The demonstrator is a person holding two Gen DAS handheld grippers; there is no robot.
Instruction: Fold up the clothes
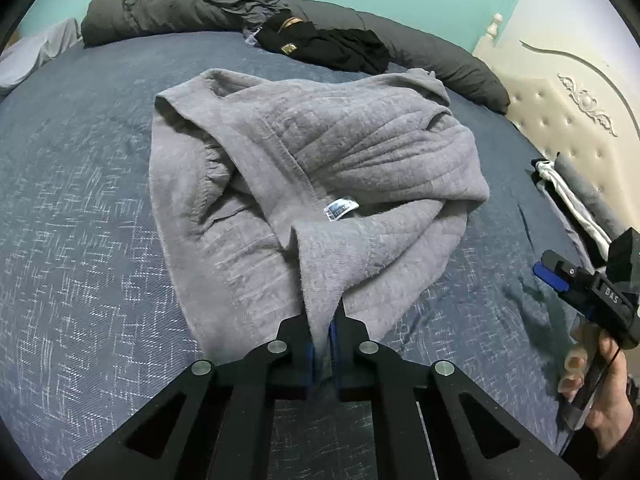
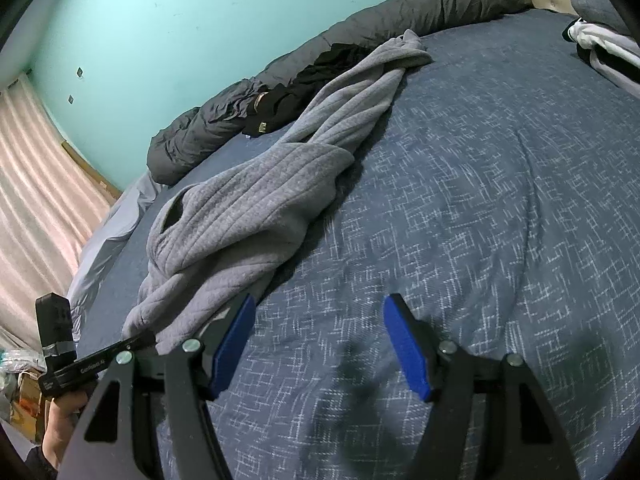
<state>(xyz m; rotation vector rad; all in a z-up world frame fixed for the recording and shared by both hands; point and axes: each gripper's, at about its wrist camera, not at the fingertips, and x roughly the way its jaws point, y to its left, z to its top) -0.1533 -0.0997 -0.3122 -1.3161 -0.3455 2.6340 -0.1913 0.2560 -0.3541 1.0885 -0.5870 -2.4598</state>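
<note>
A grey ribbed fleece garment lies crumpled on the blue bedspread, a small white label showing near its middle. My left gripper is shut on a near edge of this garment, and the cloth rises in a ridge from the jaws. In the right wrist view the same grey garment stretches from lower left toward the far pillows. My right gripper stands open over bare bedspread, just right of the garment, with nothing between its blue pads. The right gripper also shows at the right edge of the left wrist view, held by a hand.
A black garment lies at the far side against a long dark grey duvet roll. A white and dark clothing pile sits by the cream tufted headboard. A teal wall and a pale curtain stand beyond.
</note>
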